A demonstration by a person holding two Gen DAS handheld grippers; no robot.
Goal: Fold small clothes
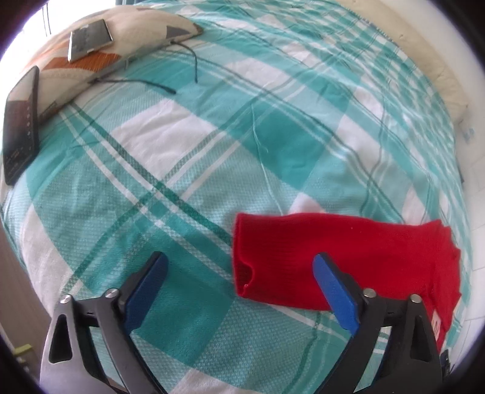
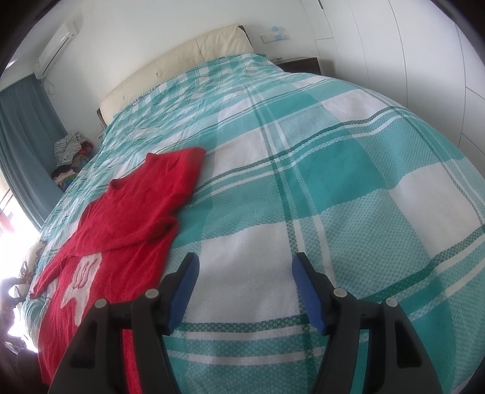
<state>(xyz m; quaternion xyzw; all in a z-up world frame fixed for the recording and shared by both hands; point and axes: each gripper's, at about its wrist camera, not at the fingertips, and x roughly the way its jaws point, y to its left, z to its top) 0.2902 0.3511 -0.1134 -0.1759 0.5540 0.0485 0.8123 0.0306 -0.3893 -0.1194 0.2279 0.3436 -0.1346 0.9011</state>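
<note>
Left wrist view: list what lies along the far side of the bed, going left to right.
Dark tablet standing on edge, then the silver phone lying on the patterned pillow, then the dark cord on the checked blanket, then the cream headboard.

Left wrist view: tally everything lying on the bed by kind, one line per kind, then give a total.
Red sweater: 1
Patterned pillow: 1
Flat devices with screens (one on the pillow, one leaning at the pillow's edge): 2
Dark cords: 2
Total: 6
</note>
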